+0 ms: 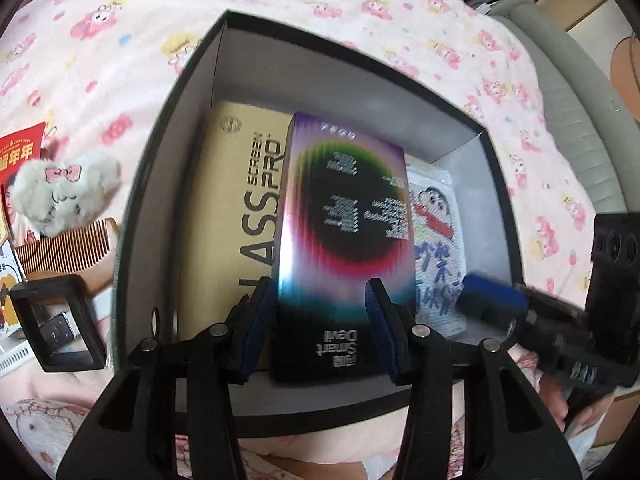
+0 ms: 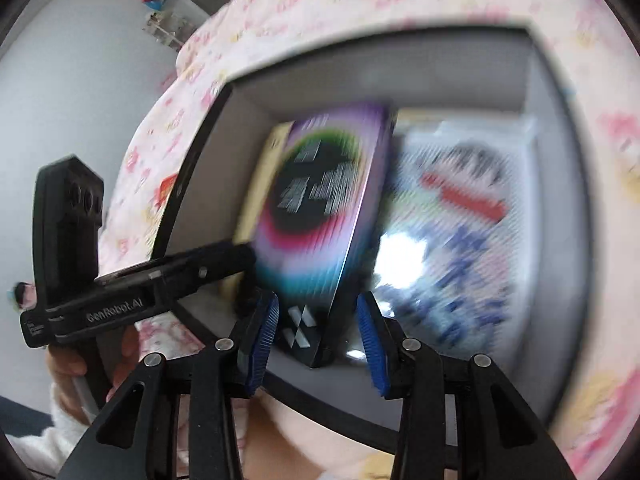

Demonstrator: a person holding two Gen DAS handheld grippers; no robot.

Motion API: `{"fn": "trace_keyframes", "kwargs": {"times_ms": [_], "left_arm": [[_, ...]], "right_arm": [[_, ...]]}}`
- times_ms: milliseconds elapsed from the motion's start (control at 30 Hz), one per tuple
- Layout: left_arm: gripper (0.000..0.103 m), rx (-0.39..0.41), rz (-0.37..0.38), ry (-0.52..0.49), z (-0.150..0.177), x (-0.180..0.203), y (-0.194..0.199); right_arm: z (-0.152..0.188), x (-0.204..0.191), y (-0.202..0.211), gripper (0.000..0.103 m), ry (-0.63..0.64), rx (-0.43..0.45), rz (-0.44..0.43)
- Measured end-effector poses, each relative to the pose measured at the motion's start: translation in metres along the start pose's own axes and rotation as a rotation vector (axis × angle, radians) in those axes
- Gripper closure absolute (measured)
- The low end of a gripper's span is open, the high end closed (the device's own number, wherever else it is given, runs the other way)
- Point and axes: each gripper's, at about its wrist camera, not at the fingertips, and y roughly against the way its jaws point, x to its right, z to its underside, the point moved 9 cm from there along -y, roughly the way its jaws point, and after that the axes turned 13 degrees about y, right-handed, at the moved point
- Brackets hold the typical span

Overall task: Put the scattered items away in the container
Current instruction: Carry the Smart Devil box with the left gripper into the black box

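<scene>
The left gripper [image 1: 320, 332] is clamped on the Smart Devil box [image 1: 344, 220], a light, stiff, glossy carton pinched across its narrow sides, held ahead over the black container [image 1: 160, 184]; the right gripper [image 2: 316, 336] hangs parted, empty.

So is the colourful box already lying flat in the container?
Not yet. The colourful box is tilted above the container, its near end between the left gripper fingers.

Probably a home bedroom: a pink cartoon-print bedsheet [image 1: 320, 8] over a padded bed frame [image 1: 560, 80].
</scene>
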Motion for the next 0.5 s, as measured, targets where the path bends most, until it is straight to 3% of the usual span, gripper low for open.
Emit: {"fn": "trace_keyframes", "kwargs": {"times_ms": [100,267,333,500], "left_arm": [[0.056,0.025,0.030,0.005,-0.004,-0.002,0.010],[0.061,0.031,0.029,-0.010,-0.008,-0.001,0.014],[0.061,0.031,0.050,-0.008,-0.007,-0.003,0.018],[0.061,0.022,0.076,-0.006,-0.011,0.003,0.010]], "right_arm": [[-0.014,0.018,0.004,0.066,0.004,0.002,0.148],[-0.023,0.014,-0.033,0.067,0.087,-0.104,0.228],[-0.021,0.011,-0.048,0.068,0.092,-0.139,0.213],[-0.034,-0.015,-0.063,0.071,0.098,-0.122,0.088]]}}
